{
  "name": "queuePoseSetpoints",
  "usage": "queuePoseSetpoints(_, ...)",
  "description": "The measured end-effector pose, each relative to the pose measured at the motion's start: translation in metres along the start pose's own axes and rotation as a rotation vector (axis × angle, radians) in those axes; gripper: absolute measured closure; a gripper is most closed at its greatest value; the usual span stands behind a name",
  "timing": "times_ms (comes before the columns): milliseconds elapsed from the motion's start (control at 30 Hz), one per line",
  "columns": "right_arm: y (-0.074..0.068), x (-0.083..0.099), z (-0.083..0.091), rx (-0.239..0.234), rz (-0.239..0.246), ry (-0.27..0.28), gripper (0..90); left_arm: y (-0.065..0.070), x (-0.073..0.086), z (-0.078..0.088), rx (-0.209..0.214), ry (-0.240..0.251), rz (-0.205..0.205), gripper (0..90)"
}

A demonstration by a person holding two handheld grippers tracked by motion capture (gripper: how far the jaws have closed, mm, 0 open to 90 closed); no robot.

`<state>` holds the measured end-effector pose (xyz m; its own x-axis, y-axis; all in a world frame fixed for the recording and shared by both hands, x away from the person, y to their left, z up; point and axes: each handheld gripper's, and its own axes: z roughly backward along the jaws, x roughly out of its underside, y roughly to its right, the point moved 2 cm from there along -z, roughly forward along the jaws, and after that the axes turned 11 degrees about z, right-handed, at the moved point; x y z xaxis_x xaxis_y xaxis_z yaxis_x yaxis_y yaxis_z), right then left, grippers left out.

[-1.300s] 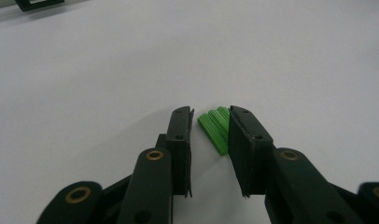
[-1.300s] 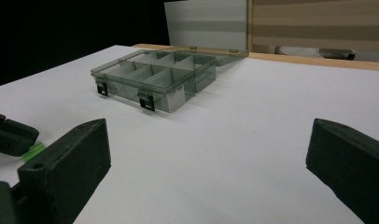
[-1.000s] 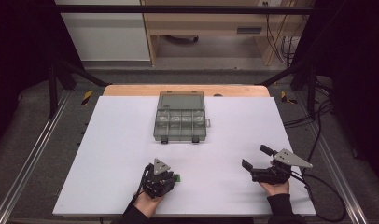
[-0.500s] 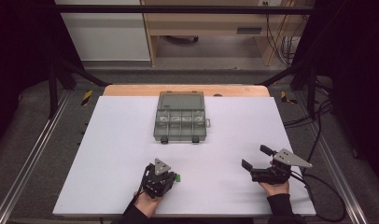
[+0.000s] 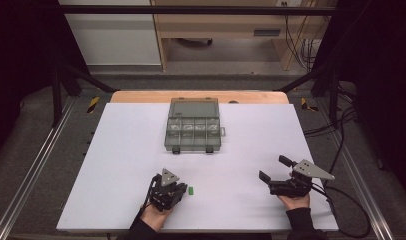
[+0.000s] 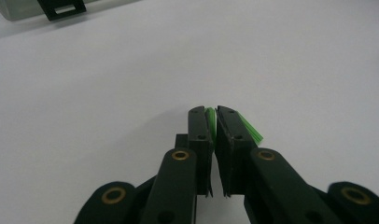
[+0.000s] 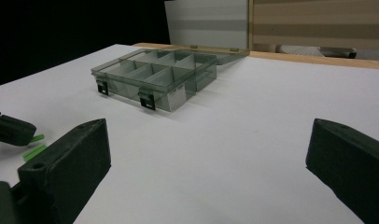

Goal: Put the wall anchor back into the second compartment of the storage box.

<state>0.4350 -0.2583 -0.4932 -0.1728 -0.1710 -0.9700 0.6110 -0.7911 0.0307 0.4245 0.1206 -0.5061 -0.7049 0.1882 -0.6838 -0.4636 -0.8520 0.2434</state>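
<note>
Smooth white tabletop (image 5: 116, 165): left gripper (image 6: 214, 122) pinches seemingly plastic green strips (image 6: 249, 127); right gripper (image 7: 208, 158) fingers gape.

The left gripper (image 6: 214, 122) has just been closing its jaws, and they now pinch a small green piece (image 6: 209, 122) between the pads, on the white mat well in front of the compartment box (image 5: 194, 130).

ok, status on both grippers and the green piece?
Left gripper shut on green piece, low on the white table. Right gripper open, empty. Compartment box lid open, path clear.
</note>
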Motion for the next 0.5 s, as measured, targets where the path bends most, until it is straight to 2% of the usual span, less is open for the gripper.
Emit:
queuePoseSetpoints(167,0.000,0.000,0.000,0.002,0.004,0.002,0.3,-0.004,-0.006,0.010,0.018,0.028,0.010,84.2)
queuePoseSetpoints(500,0.000,0.000,0.000,0.005,0.002,-0.002,0.2,-0.011,-0.022,0.026,0.051,0.091,-0.001,84.2)
